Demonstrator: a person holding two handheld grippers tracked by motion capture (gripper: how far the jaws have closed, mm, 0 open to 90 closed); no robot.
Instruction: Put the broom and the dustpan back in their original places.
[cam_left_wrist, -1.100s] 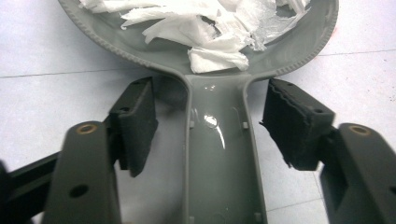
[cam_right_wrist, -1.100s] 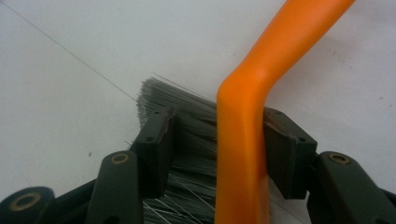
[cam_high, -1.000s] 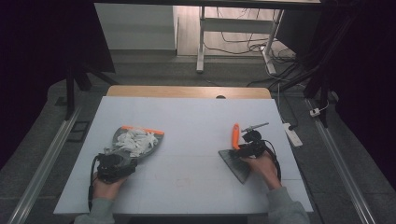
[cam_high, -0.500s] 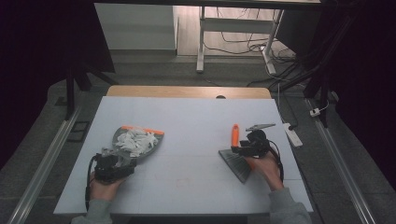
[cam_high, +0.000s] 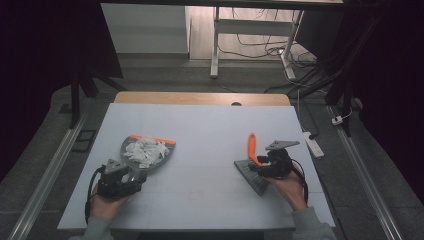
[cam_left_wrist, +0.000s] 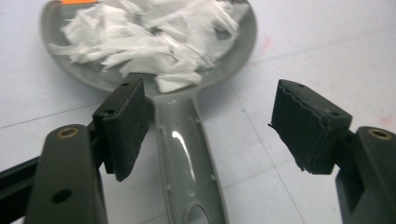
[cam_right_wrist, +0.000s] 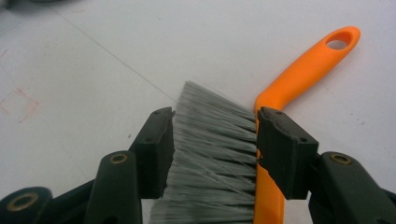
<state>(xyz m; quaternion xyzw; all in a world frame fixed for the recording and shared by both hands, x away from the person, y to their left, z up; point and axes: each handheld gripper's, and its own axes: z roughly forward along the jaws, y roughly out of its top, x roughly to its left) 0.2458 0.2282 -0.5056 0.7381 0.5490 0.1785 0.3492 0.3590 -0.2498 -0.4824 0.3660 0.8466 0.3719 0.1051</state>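
**Dustpan and brush on the white table, a gripper at each**

The grey dustpan (cam_high: 145, 154) lies left of the table's (cam_high: 210, 130) middle, heaped with white paper scraps (cam_left_wrist: 154, 37), an orange strip along its far lip. Its handle (cam_left_wrist: 187, 154) runs back between the jaws of the left gripper (cam_left_wrist: 212, 128); those jaws have just been closing but stand apart, the left pad beside the handle and perhaps brushing it, the right pad well clear.

Right of the dustpan, across the bare middle of the table, the hand brush (cam_high: 252, 160) lies flat, its orange handle pointing away. The right gripper (cam_right_wrist: 215, 149) straddles its grey bristles (cam_right_wrist: 210, 158); its jaws have just been closing, each pad at the brush's side, though whether they press is hard to tell.
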